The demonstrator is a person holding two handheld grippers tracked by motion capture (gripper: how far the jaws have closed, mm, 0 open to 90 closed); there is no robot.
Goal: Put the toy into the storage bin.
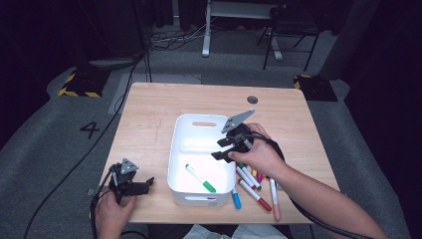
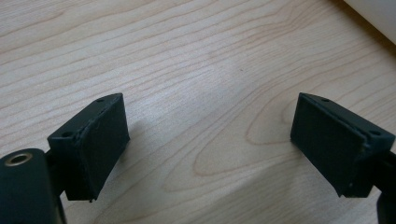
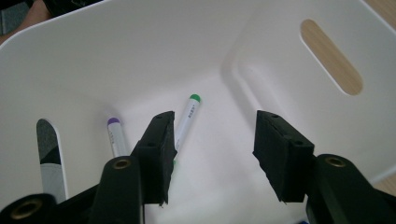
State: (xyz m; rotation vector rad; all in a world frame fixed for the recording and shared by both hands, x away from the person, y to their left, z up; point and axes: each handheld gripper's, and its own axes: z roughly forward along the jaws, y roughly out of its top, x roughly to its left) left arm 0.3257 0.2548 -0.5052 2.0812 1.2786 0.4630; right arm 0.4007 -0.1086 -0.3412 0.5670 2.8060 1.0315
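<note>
Lying beside white bin: loose markers, near right gripper.

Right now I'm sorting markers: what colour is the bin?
White bin, clearest in the high view.

A light wooden desk is standing on grey carpet. A white bin is sitting near its middle, toward the front edge. Just right of the bin, a loose cluster of markers is lying on the wood, caps of several colours showing. A small dark round grommet is sitting near the far edge.
</note>
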